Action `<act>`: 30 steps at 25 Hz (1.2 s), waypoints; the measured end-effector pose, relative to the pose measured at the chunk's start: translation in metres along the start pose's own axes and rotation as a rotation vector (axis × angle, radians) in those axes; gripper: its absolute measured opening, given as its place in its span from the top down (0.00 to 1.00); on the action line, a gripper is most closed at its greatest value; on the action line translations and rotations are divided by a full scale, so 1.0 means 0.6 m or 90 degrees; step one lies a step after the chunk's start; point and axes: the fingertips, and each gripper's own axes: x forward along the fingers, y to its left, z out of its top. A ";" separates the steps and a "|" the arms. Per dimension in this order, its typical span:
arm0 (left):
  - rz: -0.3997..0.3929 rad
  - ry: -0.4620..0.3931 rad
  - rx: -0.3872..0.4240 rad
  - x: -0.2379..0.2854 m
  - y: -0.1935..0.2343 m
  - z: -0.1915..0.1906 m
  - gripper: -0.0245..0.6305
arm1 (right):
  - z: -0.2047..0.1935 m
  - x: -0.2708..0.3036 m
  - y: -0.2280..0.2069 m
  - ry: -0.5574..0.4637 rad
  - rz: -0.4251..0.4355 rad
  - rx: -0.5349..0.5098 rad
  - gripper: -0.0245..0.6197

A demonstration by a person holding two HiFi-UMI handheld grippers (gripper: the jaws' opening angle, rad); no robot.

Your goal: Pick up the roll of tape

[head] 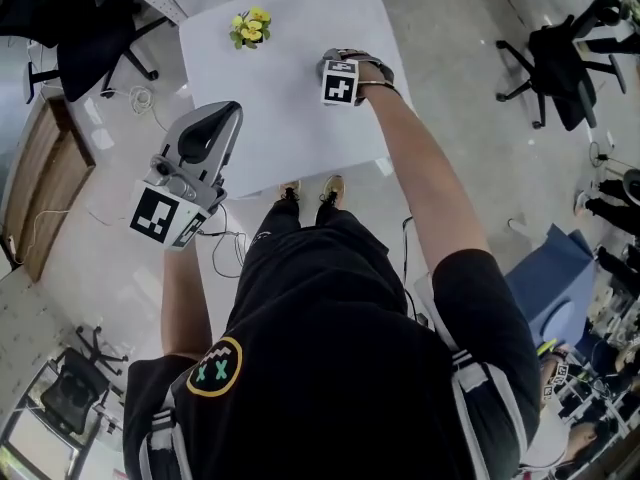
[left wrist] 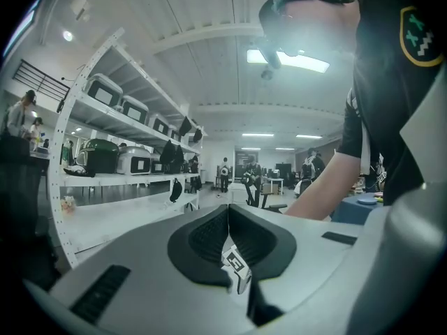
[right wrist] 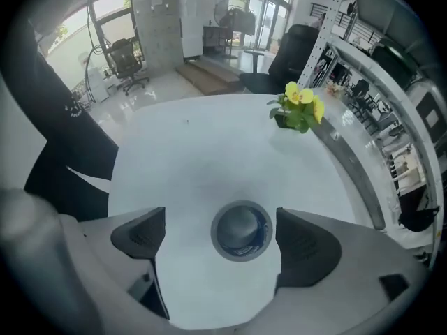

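r gripper (right wrist: 222, 237) was wide open, empty, jaws flanking the tape roll (right wrist: 241, 229); needed a straight drop, roll centred, then squeeze.

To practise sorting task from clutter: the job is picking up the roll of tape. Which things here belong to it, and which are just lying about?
Belong to the job: roll of tape, on the white table; right gripper, open over it.
Just lying about: yellow flowers; office chair; left gripper, shut, held aside.
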 end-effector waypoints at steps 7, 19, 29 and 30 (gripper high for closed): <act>0.005 0.014 0.004 -0.006 0.010 0.001 0.93 | -0.030 0.092 0.045 0.044 0.041 0.014 0.19; 0.011 0.039 -0.007 -0.014 0.010 -0.022 0.93 | -0.042 0.153 0.065 0.075 0.070 0.015 0.29; 0.006 0.037 -0.009 -0.006 0.002 -0.017 0.93 | -0.035 0.146 0.054 0.077 0.021 -0.057 0.83; 0.006 0.038 -0.009 -0.006 0.002 -0.017 0.93 | -0.035 0.146 0.055 0.077 0.018 -0.059 0.84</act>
